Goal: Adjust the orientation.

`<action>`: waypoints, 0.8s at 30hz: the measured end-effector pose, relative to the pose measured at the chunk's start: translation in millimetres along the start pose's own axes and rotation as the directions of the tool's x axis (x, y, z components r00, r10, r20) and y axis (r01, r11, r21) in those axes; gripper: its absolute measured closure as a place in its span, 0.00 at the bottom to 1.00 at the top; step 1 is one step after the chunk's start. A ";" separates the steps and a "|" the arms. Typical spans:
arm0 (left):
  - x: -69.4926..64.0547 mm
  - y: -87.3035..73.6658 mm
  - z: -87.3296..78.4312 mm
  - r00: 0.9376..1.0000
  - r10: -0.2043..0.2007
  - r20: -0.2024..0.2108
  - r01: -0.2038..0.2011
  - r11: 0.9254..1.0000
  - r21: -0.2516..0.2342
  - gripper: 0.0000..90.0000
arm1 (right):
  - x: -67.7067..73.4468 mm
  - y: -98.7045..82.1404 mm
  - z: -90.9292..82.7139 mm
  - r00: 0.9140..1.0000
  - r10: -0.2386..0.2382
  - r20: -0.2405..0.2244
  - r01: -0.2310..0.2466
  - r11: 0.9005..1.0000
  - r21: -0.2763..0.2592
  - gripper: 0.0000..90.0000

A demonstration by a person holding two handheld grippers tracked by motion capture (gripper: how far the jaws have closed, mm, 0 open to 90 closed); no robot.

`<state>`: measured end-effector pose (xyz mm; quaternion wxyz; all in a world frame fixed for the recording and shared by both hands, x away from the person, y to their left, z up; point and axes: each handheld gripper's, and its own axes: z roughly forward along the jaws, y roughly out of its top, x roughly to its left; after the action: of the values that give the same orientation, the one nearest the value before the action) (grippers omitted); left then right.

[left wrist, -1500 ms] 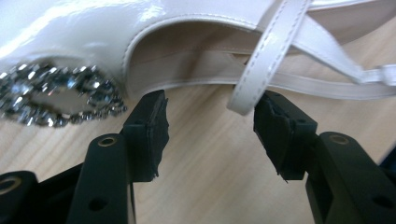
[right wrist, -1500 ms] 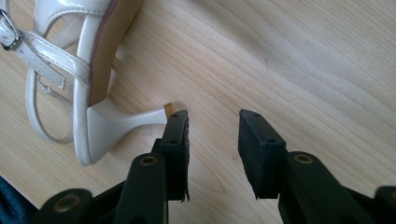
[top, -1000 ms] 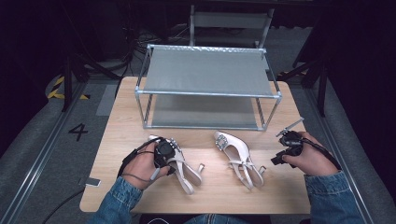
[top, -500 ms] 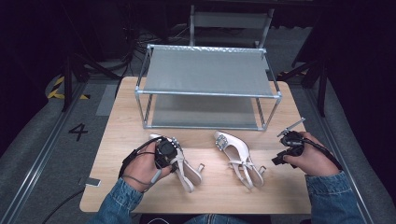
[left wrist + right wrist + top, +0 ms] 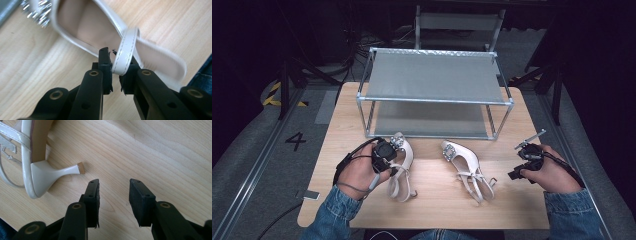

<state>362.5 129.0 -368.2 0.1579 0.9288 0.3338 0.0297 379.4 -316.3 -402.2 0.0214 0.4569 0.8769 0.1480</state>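
Two white heeled sandals on a light wood table (image 5: 432, 210), both at the near half. Left sandal (image 5: 402, 165) lies toe-far, rhinestone buckle at the toe end, straps toward the near edge. Right sandal (image 5: 467, 170) sits well apart to its right, angled, heel toward the near right.

Left gripper (image 5: 384, 152) is over the left sandal, held in the person's left hand (image 5: 362, 172). In the left gripper view its jaws are clenched on the sandal's strap (image 5: 125, 52); the strap loops up between the two tips, wood grain underneath.

Right gripper (image 5: 527, 155) is near the right table edge, in the right hand (image 5: 544, 172), apart from the right sandal. In the right gripper view the jaws stand released, gap clear, bare wood between them; the right sandal's heel (image 5: 67, 171) lies on its side just beyond the left jaw, tan heel tip close to it, not touching.

Far half of the table: two-tier metal-frame rack (image 5: 434, 80) with grey shelves, both bare.

Room is dark. Grey floor on both sides of the table, a "4" marking (image 5: 295, 141) on the floor at left, yellow-black hazard tape (image 5: 274, 95) further back left, cables on the floor beyond the rack. Denim sleeves at the near edge.
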 end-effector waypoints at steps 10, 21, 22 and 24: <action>-4.5 12.1 4.3 0.999 0.042 0.010 -0.042 0.999 -0.034 0.90 | -0.8 -9.3 -0.1 1.000 0.024 0.004 -0.024 1.000 0.007 0.68; -6.3 25.5 19.5 0.996 0.047 0.070 -0.040 0.995 -0.090 0.82 | -2.5 -16.9 0.8 0.999 0.044 0.010 -0.044 0.999 0.008 0.67; -6.0 25.5 18.6 0.996 0.050 0.069 -0.042 0.994 -0.105 0.80 | -2.9 -17.4 0.7 0.999 0.045 0.011 -0.045 0.999 0.006 0.67; -6.0 24.7 13.9 0.997 0.040 0.066 -0.032 0.991 -0.127 0.73 | -3.4 -18.1 -0.1 0.999 0.048 0.016 -0.048 0.999 0.008 0.67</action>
<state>375.2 103.4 -373.3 0.2271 0.9233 0.3089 0.0219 367.0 -328.8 -407.5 0.0228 0.4788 0.8661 0.1415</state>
